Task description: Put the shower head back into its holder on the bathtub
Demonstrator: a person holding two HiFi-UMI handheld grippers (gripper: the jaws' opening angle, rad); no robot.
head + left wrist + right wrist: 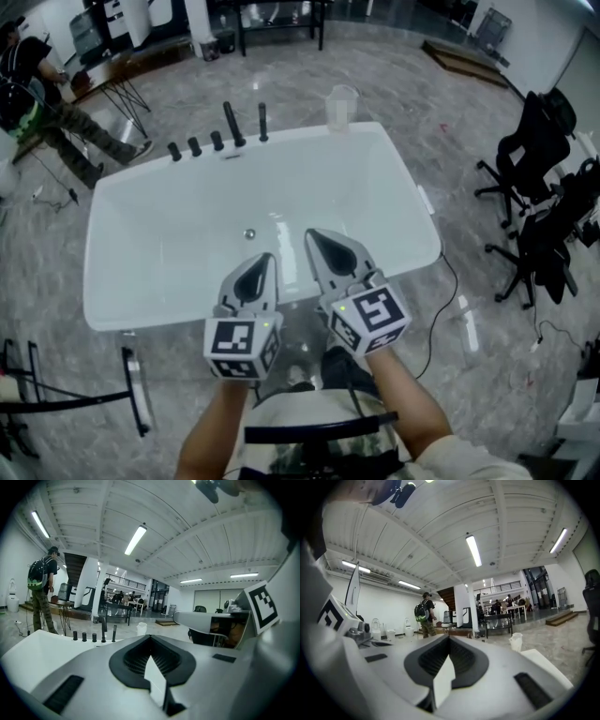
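Note:
A white bathtub (394,169) fills the middle of the head view. On its far rim stands a row of black fittings (195,146): three short knobs, then two taller slim black rods (232,124), one leaning; which of them is the shower head I cannot tell. The same row shows small in the left gripper view (103,632). Both grippers hover side by side over the tub's near rim, pointing toward the fittings. My left gripper (263,259) (150,638) is shut with nothing in it. My right gripper (313,234) (449,638) is shut and holds nothing either.
A pale translucent bin (341,105) stands on the floor behind the tub. Black office chairs (536,141) crowd the right side. A person with a backpack (37,84) stands far left by a thin-legged table. A cable (448,281) trails on the floor right of the tub.

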